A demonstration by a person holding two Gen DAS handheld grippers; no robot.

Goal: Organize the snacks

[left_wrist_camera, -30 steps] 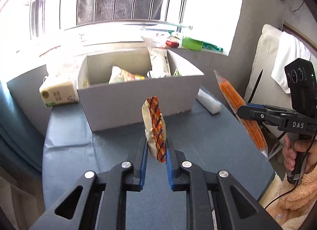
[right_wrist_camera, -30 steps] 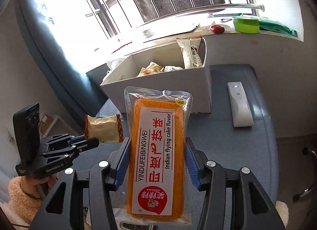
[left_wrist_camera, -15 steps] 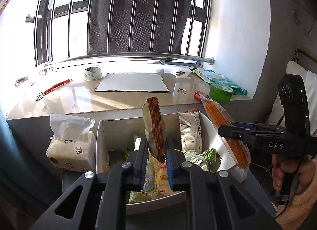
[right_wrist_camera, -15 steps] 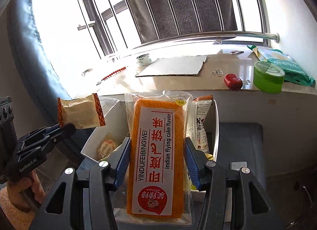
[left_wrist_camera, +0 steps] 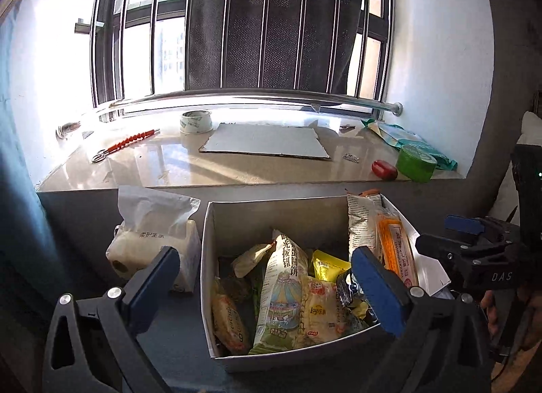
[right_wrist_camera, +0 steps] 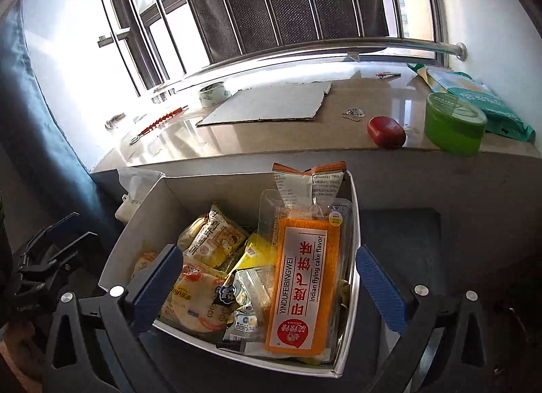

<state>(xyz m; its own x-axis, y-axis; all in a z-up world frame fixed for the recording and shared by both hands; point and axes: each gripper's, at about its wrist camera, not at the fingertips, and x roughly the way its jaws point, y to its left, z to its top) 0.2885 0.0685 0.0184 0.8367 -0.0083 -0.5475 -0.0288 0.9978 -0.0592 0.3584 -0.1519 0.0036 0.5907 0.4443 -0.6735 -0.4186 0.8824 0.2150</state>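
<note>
A white cardboard box on the dark table holds several snack packets. The orange flying-cake packet lies along the box's right side, next to an upright white packet. The brown-striped packet cannot be picked out among the snacks. My left gripper is open and empty above the box. My right gripper is open and empty above the box, its fingers either side of the orange packet without touching it.
A tissue pack stands left of the box. The windowsill behind holds a cardboard sheet, a tape roll, a red object, a green tub and a green bag.
Both grippers have opened. The left let go of the brown-striped packet and the right let go of the orange packet, which now lies in the box. Both views moved closer over the box.
</note>
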